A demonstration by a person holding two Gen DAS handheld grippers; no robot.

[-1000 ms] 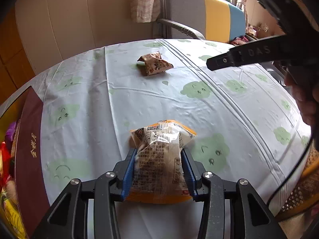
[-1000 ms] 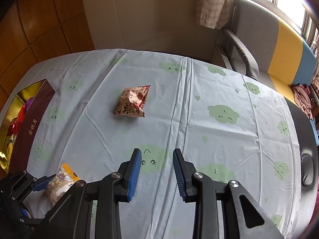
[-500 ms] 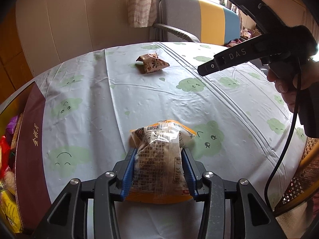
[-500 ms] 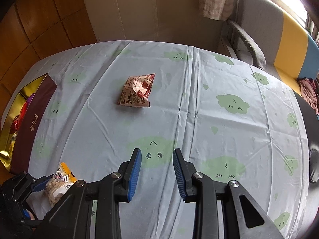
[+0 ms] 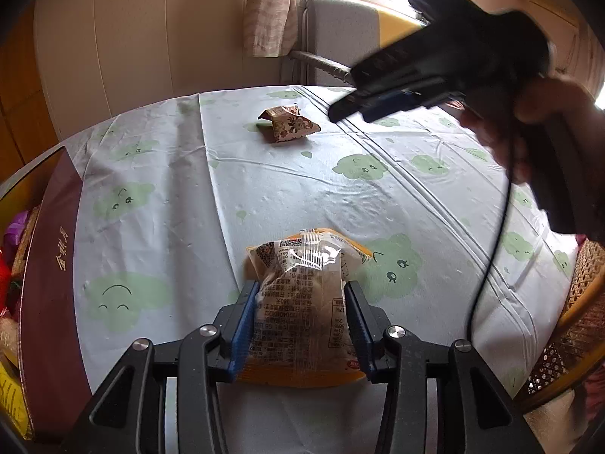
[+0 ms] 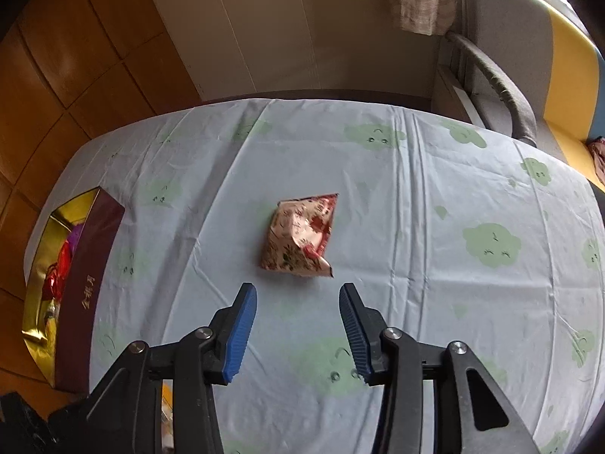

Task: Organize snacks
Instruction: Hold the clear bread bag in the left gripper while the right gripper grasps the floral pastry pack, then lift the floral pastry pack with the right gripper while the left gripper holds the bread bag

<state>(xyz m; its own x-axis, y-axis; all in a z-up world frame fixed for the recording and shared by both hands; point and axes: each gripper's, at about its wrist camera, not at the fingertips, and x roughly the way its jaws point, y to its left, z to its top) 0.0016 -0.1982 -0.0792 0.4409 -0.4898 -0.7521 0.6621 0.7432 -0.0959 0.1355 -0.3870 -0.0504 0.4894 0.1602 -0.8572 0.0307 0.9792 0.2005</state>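
Left wrist view: centre bottom of the frame, left gripper (image 5: 300, 323) clamped on a clear-and-orange plastic snack packet printed with small text (image 5: 300, 302), blue pads pressing both its sides, packet bulging forward past the fingertips. Below it, a pale blue tablecloth with green cloud faces (image 5: 264, 189). Along the left edge, a maroon gift box with gold lining (image 5: 53, 265), coloured wrappers showing inside. Upper centre, a small crumpled floral foil snack bag (image 5: 289, 123) lying alone on the cloth, well apart from the held packet. Upper right, the right gripper (image 5: 378, 108) blurred, above and just right of that bag, held by a hand (image 5: 529, 121) with a black cable hanging below.

Risk here, as a judgement: slick, air-filled film, gripped only at its sides; any slackening or a quick swing toward the box likely to let it slide out, and a harder squeeze likely to crush the contents.

Right wrist view: lower centre, right gripper (image 6: 298, 302) spread wide and empty, touching nothing, fingertips just short of the floral foil bag (image 6: 298, 238), which sits mid-frame, slightly above the gap between the pads. Maroon box (image 6: 89, 283) at the left edge.

Risk here: bag puffed and creased, corner sticking up at lower right; a shallow or off-centre closing likely to pinch only a foil edge, or to nudge the bag away across the smooth cloth instead of capturing it.
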